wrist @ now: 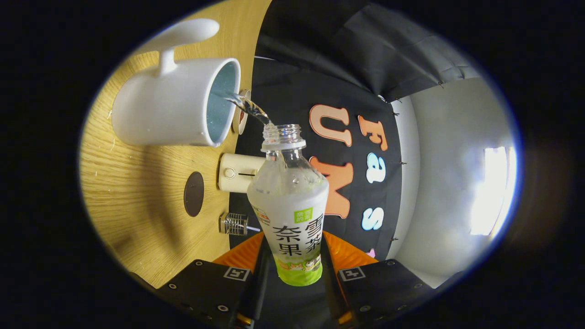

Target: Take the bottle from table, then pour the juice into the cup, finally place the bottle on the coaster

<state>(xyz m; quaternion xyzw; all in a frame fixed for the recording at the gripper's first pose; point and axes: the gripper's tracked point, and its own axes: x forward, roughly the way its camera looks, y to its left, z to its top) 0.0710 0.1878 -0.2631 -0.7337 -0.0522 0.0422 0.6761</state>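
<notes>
1. A pale wood-grain bench (137, 214) runs along one side of the view, tipped on end because the camera is rolled over, and the booth's black cloth wall (292, 87) hangs beyond it with a grey wall further off.
2. The tool (299, 262) is clamped on the bottle (292, 210): one finger presses on each side of its labelled lower body, and the bottle juts forward from between them.
3. The bottle's neck is open with no cap on it, and it points toward the cup (176, 103), which stands on the bench just beyond the bottle's mouth.
4. A clear stream of juice (244, 104) arcs from the bottle's mouth over the cup's rim and into its bluish inside (the cup itself is white, with a handle on the far side from the tool).
5. A dark round coaster (194, 193) lies flat on the bench, beside the cup and nearer the tool, well apart from the bottle.
6. At the bench's edge sit a small cream box-like device (237, 172) and, nearer the fingers, a little clear ribbed object (233, 223) that I cannot identify.
</notes>
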